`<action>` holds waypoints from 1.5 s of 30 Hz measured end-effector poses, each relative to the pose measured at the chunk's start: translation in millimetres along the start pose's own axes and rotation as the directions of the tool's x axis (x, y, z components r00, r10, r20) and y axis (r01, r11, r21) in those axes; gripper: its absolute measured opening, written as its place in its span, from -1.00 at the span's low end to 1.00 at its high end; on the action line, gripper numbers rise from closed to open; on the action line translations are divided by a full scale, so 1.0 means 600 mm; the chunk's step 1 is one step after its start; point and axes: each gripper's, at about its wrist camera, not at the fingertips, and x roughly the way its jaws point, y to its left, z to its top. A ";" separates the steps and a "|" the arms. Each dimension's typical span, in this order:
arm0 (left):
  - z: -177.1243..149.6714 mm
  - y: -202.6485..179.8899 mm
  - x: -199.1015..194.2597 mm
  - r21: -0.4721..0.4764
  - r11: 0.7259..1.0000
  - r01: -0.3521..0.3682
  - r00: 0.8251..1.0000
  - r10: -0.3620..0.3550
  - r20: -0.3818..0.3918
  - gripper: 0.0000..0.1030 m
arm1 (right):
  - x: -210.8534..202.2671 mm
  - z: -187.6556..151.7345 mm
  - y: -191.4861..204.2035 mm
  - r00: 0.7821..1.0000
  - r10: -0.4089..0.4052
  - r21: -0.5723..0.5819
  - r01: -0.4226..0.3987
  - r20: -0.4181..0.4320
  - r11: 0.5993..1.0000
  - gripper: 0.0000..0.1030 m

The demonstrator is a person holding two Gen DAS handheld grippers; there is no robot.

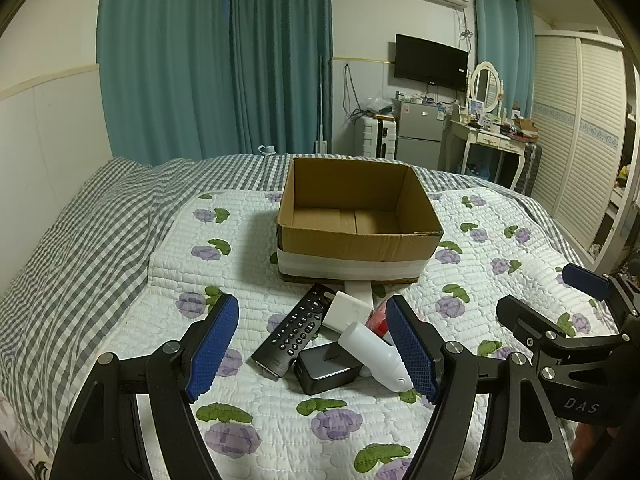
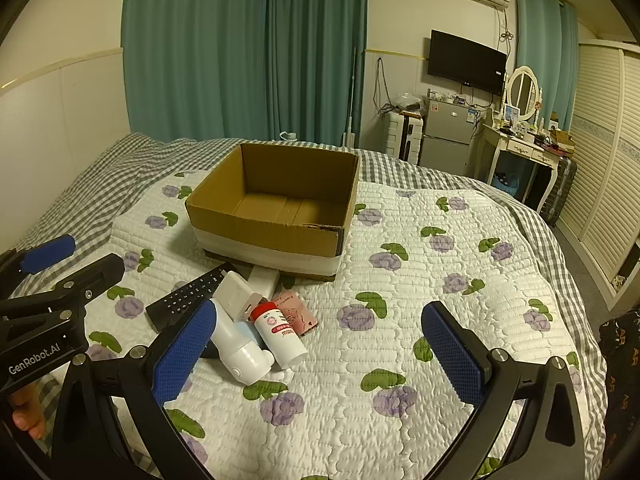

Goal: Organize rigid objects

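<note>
Both wrist cameras look forward and slightly down from low over the bed's near edge, the left one close behind the object pile, the right one further right, sharing the cardboard box midbed.

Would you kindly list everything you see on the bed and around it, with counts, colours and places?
cardboard box: 1, brown with white tape, mid-bed, empty
remote control: 1, black, pile's left
charger: 1, dark grey, pile's front
white bottle: 1, lying in pile
red-capped bottle: 1, white, lying at pile's right
white box: 1, pile's middle
pink packet: 1, beside bottles
quilt: 1, white, purple flowers
television: 1, black, wall
left gripper: blue pads, open
right gripper: blue pads, open
</note>
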 end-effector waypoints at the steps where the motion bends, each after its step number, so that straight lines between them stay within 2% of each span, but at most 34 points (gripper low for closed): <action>1: 0.000 0.001 0.000 0.000 1.000 0.001 1.000 -0.001 0.001 0.53 | 0.000 0.000 0.000 1.000 0.000 -0.001 0.000 -0.001 1.000 1.00; 39: 0.001 0.002 -0.003 -0.005 1.000 -0.001 1.000 0.001 0.006 0.53 | -0.002 0.007 0.006 1.000 0.015 -0.020 -0.015 -0.001 1.000 1.00; 45: -0.006 0.013 0.008 -0.013 1.000 -0.010 1.000 0.010 -0.024 0.53 | 0.004 0.005 0.005 1.000 0.020 -0.027 -0.020 -0.008 0.999 1.00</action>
